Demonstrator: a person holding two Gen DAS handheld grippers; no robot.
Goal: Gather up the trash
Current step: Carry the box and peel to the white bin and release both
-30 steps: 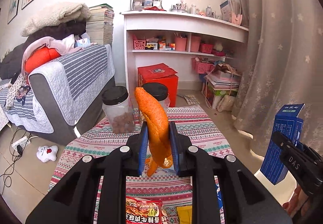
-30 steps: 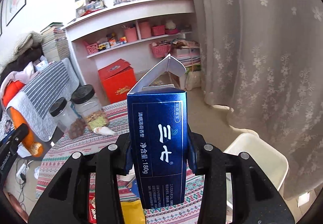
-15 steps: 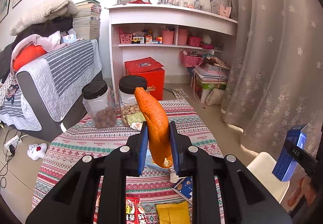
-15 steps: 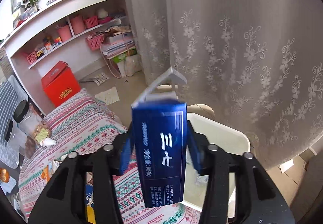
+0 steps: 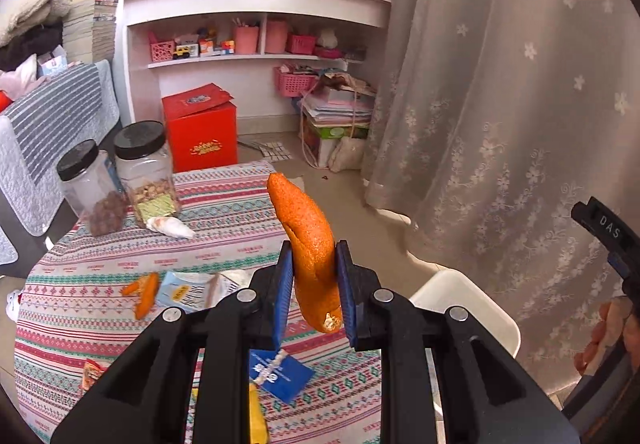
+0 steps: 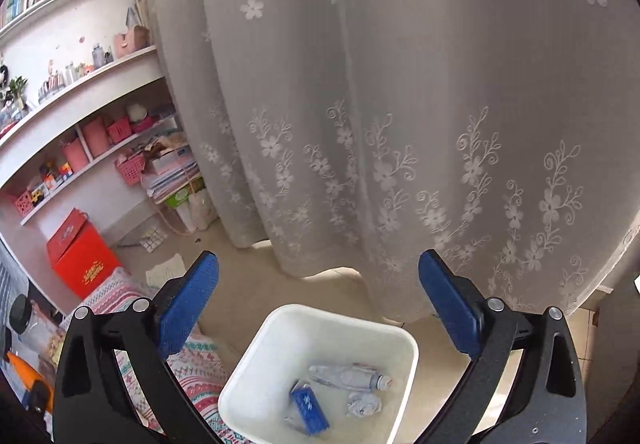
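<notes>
Now the left hand-held gripper (image 5: 312, 296) is clamped on an orange peel (image 5: 310, 240), long axis upright, held over the desk (image 5: 224, 204); the white bin (image 5: 464, 300) lies to its right, below. The right hand-held gripper (image 6: 318, 308) is spread wide directly above the bin, nearer it. Half a second ago a blue box (image 6: 310, 408) was gripped there; it is now seen in the bin.

Two jars (image 5: 84, 188) (image 5: 146, 168), one bin (image 6: 280, 328), two peels (image 5: 310, 252) (image 5: 142, 294).
</notes>
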